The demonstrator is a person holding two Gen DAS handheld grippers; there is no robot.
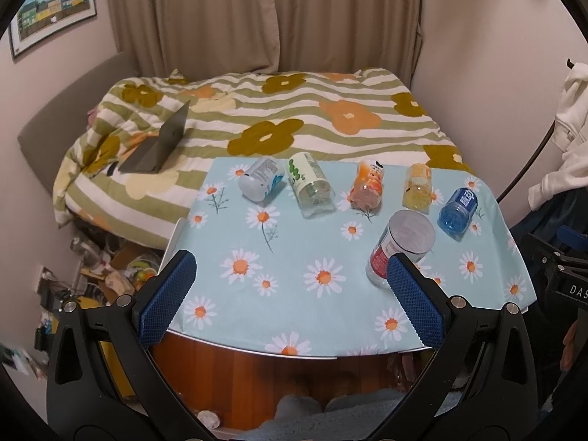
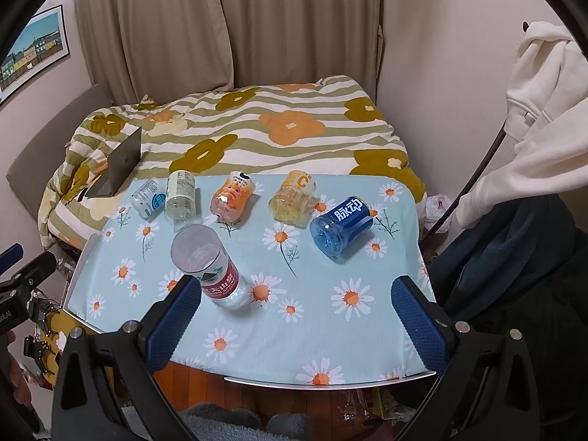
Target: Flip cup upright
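I have both grippers hovering over the near edge of the daisy-print table (image 1: 294, 242), jaws spread wide and holding nothing. The red-labelled cup (image 1: 398, 248) stands with its open rim up, just ahead of my left gripper (image 1: 290, 283) by its right finger; from my right gripper (image 2: 297, 307) it sits ahead-left, beside the left finger. Five more cups lie on their sides farther ahead, the blue cup (image 2: 340, 226) nearest my right gripper.
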